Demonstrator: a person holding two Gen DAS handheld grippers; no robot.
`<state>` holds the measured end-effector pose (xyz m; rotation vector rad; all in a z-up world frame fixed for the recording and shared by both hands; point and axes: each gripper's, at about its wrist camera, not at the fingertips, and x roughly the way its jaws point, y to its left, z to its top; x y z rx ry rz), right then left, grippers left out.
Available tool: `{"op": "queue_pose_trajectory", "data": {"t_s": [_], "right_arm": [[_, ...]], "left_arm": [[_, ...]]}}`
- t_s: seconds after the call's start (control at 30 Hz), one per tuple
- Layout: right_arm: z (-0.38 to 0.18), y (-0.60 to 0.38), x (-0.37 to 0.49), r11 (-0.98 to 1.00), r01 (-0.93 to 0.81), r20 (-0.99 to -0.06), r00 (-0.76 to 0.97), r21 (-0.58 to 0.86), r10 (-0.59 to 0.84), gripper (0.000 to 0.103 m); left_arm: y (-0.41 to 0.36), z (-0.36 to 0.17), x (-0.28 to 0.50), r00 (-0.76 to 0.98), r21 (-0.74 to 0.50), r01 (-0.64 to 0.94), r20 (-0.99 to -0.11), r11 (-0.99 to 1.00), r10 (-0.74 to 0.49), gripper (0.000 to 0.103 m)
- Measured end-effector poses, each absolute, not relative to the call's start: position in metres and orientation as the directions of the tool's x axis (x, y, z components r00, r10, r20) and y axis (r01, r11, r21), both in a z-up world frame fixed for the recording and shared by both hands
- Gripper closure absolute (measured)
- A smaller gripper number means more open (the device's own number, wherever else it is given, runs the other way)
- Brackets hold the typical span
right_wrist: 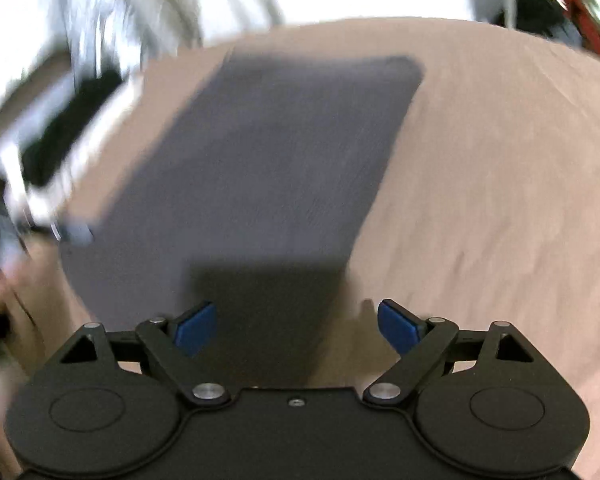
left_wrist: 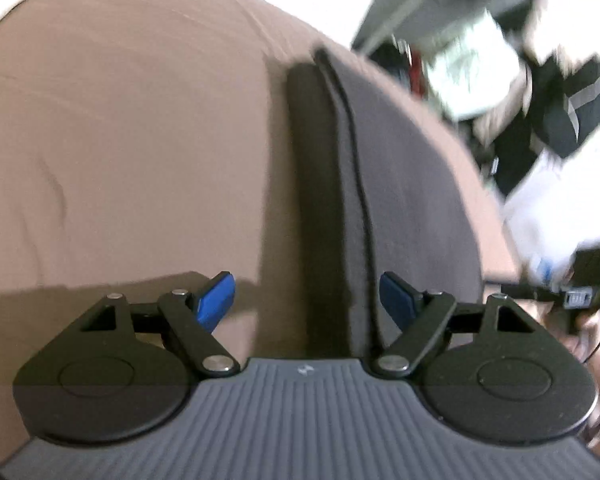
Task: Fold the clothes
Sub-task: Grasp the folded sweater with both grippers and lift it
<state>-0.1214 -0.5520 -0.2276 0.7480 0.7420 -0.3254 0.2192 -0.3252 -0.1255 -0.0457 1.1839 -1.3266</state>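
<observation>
Both your left tongs [left_wrist: 307, 300] and right tongs [right_wrist: 296, 326] stand released, nothing between their pads. The grey garment [right_wrist: 260, 168] lies folded flat on the tan bed sheet [left_wrist: 120, 140], running toward twelve o'clock. It looks soft, light and limp; take it at the layered edge [left_wrist: 356, 168], pinching all layers together.
</observation>
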Motion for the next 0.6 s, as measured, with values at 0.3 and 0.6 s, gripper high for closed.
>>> {"op": "queue_pose_trajectory", "data": {"t_s": [0.3, 0.6], "right_arm": [[-0.265, -0.604, -0.104, 0.497, 0.477, -0.584, 0.808, 0.725, 0.076, 0.012], [-0.292, -0.621, -0.069, 0.365, 0.470, -0.523, 0.851, 0.803, 0.054, 0.003]], "left_arm": [[-0.389, -0.172, 0.222, -0.404, -0.809, 0.533, -0.502, 0.249, -0.765, 0.023], [-0.423, -0.160, 0.166, -0.285, -0.630, 0.739, -0.615, 0.240, -0.735, 0.070]]}}
